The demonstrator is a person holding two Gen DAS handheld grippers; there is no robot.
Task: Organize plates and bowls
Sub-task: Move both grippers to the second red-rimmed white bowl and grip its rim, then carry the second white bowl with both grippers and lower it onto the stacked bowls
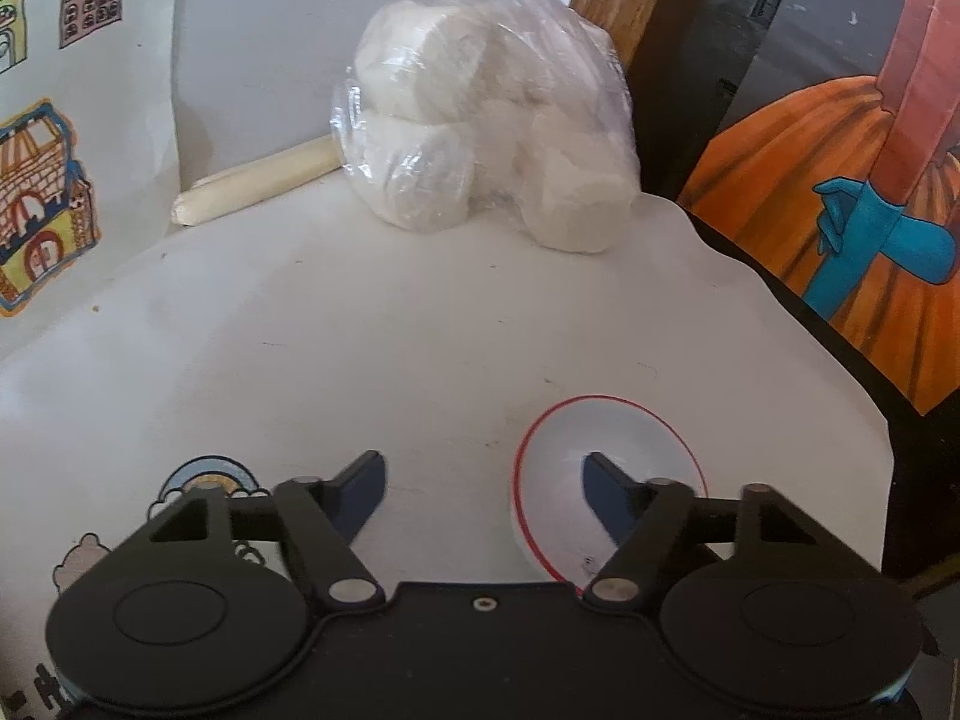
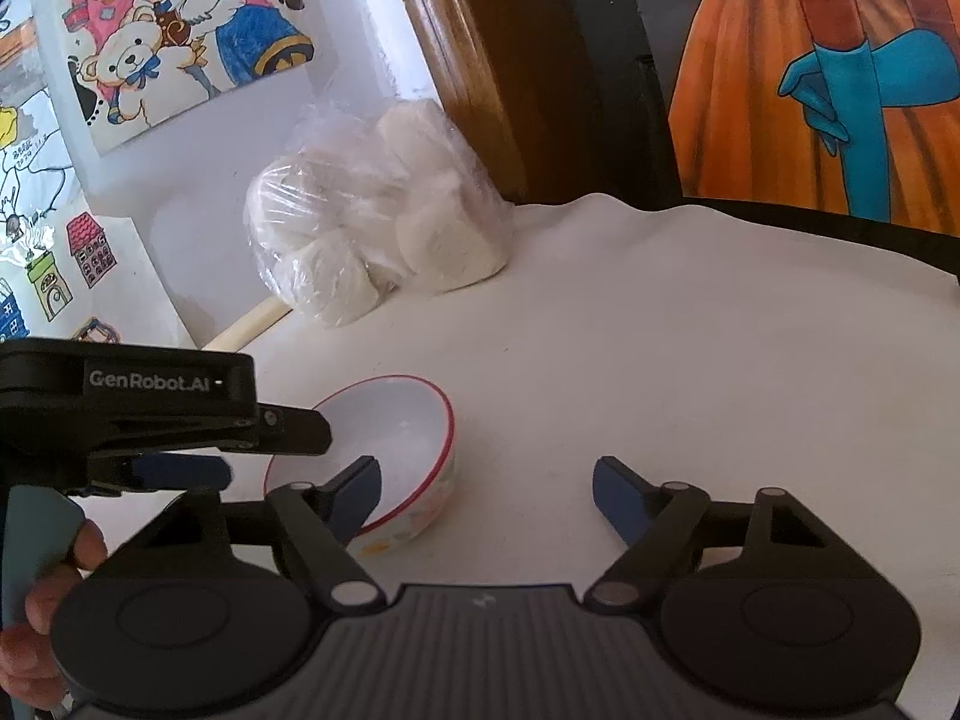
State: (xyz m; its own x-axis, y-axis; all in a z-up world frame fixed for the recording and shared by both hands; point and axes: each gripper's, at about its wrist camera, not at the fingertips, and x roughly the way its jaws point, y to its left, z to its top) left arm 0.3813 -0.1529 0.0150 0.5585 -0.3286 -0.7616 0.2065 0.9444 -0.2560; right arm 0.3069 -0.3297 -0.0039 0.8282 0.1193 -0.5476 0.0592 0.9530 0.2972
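Observation:
A white bowl with a red rim (image 1: 600, 450) stands upright on the white table (image 1: 360, 330). My left gripper (image 1: 485, 480) is open just above the table, its right finger over the bowl's inside and its left finger outside the rim. In the right wrist view the same bowl (image 2: 396, 438) sits at the lower left, with the left gripper (image 2: 228, 438) reaching in from the left edge over it. My right gripper (image 2: 487, 489) is open and empty to the right of the bowl, its left finger in front of the bowl's near rim.
A clear plastic bag of white round buns (image 1: 492, 132) lies at the back by the wall, with a pale stick (image 1: 252, 186) beside it. Drawings hang on the left wall (image 2: 180, 30). A painted orange and blue panel (image 1: 840, 192) stands past the table's right edge.

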